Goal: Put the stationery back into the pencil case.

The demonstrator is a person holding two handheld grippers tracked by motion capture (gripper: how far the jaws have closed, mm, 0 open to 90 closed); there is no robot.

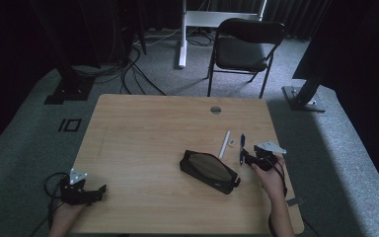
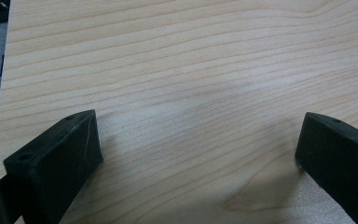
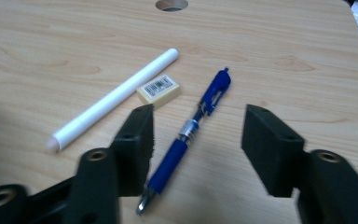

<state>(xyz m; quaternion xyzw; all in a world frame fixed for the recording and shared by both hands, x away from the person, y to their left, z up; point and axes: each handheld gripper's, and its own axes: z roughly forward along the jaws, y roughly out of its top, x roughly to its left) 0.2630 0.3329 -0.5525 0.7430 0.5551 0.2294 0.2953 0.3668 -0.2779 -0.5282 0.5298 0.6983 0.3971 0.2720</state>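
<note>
A blue click pen [image 3: 196, 128] lies on the wooden table [image 3: 284, 51], its tip toward me. My right gripper [image 3: 196, 140] hovers low over it, open, with the pen's grip section between the jaws and close to the left jaw; the pads do not press on it. From above, the right gripper [image 1: 249, 157] sits just at the pen [image 1: 242, 148]. A white marker [image 3: 116, 95] and a small yellowish eraser [image 3: 158, 88] lie left of the pen. A black pencil case [image 1: 208, 170] lies mid-table. My left gripper [image 2: 198, 149] rests open over bare wood, at the table's near left corner [image 1: 98, 192].
A round cable hole [image 1: 215, 109] is set in the table near its far edge. Beyond the table stand a black chair [image 1: 244, 47] and a white stand [image 1: 182, 34], with cables on the grey carpet. A small grey piece [image 1: 294, 201] lies at the table's right edge.
</note>
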